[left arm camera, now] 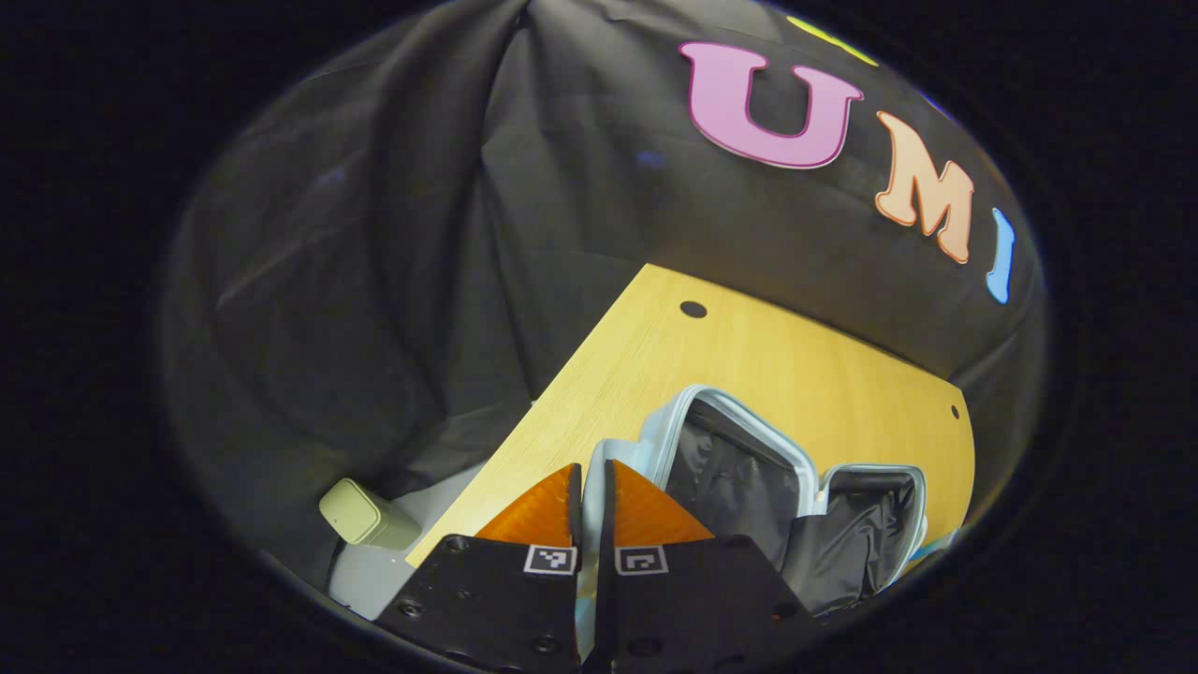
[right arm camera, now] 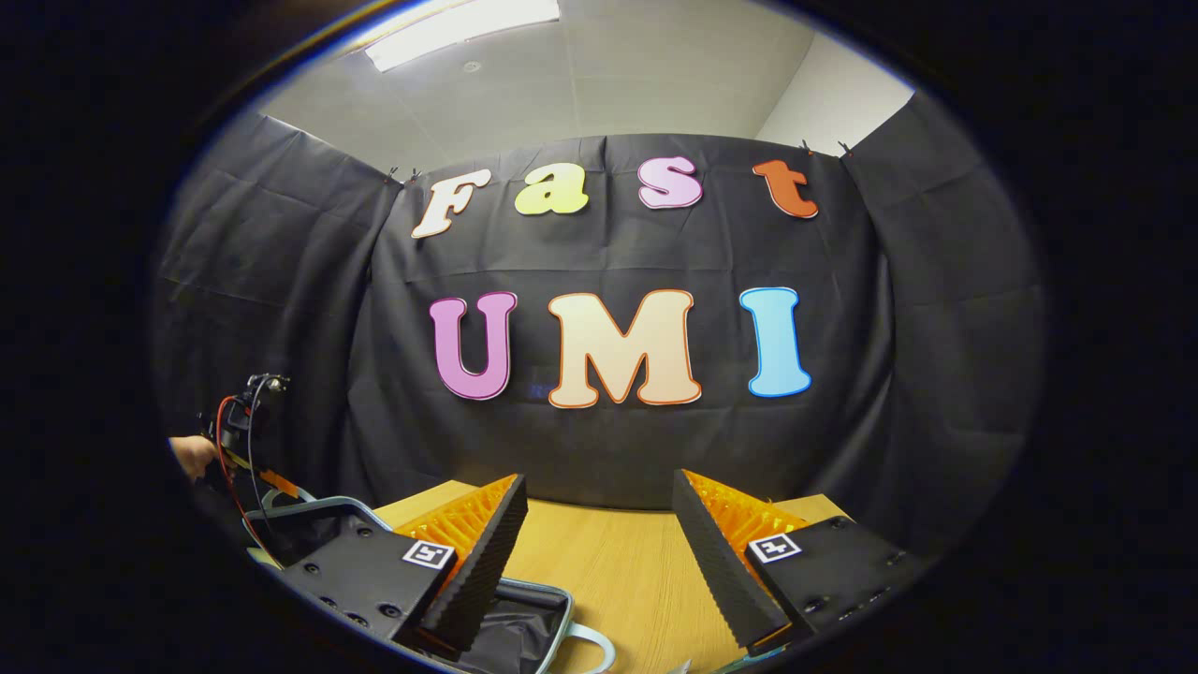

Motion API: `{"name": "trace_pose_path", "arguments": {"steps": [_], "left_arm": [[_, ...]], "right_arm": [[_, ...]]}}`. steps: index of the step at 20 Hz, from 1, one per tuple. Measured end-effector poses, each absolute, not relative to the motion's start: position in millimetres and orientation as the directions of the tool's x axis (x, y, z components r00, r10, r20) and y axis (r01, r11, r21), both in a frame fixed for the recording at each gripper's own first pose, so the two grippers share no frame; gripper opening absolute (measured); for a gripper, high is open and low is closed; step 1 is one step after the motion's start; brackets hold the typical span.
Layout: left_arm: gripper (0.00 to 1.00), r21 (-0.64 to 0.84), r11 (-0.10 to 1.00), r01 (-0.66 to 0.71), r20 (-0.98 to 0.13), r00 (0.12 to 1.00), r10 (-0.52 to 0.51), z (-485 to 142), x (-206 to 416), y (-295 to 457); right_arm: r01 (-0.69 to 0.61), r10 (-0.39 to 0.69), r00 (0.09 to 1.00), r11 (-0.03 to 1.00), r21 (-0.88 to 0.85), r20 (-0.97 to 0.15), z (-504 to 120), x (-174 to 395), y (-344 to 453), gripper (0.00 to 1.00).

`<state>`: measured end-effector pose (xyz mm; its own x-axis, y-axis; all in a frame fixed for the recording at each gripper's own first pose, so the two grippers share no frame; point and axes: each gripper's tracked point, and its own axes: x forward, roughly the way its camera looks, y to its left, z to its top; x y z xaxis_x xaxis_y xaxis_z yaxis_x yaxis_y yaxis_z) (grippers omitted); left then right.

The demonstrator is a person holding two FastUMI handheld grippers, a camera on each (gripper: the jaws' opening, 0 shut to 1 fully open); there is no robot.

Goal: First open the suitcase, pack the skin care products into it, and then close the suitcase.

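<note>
The suitcase (left arm camera: 749,468) lies open on the wooden table (left arm camera: 749,356), dark lining exposed, at 5 o'clock in the left gripper view. The left gripper (left arm camera: 591,487) sits at 6 o'clock, fingers together on the near rim. The right gripper (right arm camera: 599,524) hangs above the table with fingers wide apart, the suitcase at its 7 o'clock.

A small suitcase (left arm camera: 749,468) with a pale blue hard shell lies open on the wooden table. In the left gripper view it sits just beyond and to the right of the closed fingers, both halves spread flat side by side, each lined with dark, wrinkled fabric and rimmed in pale blue. In the right gripper view, one dark-lined half (right arm camera: 524,622) with its pale rim lies low, beneath and just beside the left finger.
</note>
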<state>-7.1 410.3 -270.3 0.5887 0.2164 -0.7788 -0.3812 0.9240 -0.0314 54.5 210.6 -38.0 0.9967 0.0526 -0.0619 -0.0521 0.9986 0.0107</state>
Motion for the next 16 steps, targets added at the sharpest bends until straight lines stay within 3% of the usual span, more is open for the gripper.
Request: {"name": "trace_pose_path", "arguments": {"steps": [8,10,13,16], "left_arm": [[0.04,-0.003,0.890,-0.455,-0.824,0.506,0.256,-320,-19,434],[0.16,0.012,0.872,-0.489,-0.793,0.527,0.307,-317,-18,445],[0.50,-0.065,0.878,-0.473,-0.693,0.655,0.302,-285,-4,432],[0.82,-0.051,0.890,-0.452,-0.538,0.764,0.357,-234,7,416]], "right_arm": [[-0.031,0.031,0.997,1.000,0.000,-0.071,-40,56,209,0.98],[-0.030,0.030,0.997,1.000,-0.002,-0.074,-40,56,209,0.98],[-0.039,0.039,0.998,0.999,-0.005,-0.059,-33,55,207,0.98],[-0.052,0.052,0.998,0.999,0.002,-0.037,-25,54,198,0.98]]}}
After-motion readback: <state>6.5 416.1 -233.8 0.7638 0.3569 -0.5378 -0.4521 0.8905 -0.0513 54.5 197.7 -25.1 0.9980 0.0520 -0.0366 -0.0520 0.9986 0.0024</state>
